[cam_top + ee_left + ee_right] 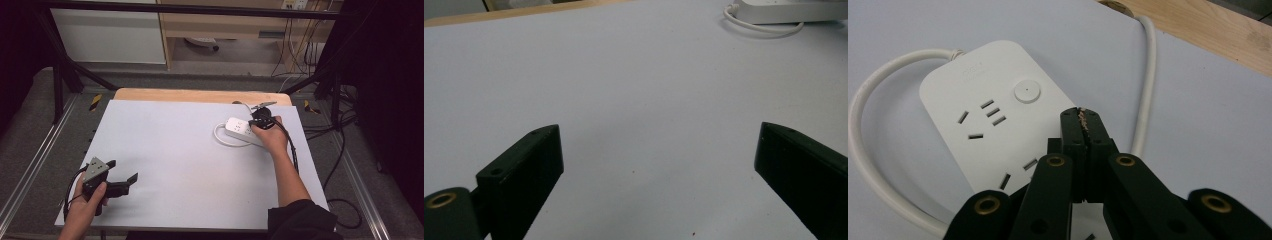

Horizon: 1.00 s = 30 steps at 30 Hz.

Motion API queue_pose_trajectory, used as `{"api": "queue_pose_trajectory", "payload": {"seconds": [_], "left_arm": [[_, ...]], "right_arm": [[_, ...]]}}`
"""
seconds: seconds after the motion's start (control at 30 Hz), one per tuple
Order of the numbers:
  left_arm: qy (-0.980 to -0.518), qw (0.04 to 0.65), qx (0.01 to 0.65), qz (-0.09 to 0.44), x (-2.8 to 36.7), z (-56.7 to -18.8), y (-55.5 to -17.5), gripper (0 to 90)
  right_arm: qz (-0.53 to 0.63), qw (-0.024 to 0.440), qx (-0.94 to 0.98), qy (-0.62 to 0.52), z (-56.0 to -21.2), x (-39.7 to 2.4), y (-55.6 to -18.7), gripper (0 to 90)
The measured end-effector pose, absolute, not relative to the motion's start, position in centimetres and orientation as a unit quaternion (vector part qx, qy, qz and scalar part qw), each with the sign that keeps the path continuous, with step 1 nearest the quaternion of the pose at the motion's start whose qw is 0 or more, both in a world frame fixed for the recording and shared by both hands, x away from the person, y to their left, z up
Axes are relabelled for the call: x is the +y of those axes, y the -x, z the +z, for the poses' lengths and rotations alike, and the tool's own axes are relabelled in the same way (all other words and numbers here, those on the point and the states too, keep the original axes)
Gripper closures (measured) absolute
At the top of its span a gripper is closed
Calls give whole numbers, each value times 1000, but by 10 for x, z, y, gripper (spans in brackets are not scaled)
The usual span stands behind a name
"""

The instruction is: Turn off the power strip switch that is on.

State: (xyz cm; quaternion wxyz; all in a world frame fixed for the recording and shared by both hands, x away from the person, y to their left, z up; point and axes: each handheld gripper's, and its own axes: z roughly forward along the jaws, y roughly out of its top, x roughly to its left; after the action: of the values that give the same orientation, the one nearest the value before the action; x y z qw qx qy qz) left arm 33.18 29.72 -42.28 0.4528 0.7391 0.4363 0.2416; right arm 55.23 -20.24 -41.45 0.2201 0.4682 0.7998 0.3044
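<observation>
Power strip (pixel 983 120), white, lies flat on the table (pixel 190 150) directly under the right tongs (pixel 1083 120), whose jaws are pressed together with nothing between them, their tips over the strip's edge just beside its round button (pixel 1027 92). The strip's white cable (pixel 870 150) loops out from the end away from the tongs and curves round beside it; another stretch runs past the tips toward the wooden table edge (pixel 1213 30). The left tongs (pixel 122 182) are well apart from the strip, resting low over bare table, jaws spread wide and holding nothing.
</observation>
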Motion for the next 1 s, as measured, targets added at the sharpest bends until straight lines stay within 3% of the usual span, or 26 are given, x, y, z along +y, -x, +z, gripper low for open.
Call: {"api": "queue_pose_trajectory", "payload": {"seconds": [1.0], "left_arm": [[-739,453,437,241,298,-423,-332,53]], "right_arm": [[309,225,795,-471,-416,-202,-550,900]]}}
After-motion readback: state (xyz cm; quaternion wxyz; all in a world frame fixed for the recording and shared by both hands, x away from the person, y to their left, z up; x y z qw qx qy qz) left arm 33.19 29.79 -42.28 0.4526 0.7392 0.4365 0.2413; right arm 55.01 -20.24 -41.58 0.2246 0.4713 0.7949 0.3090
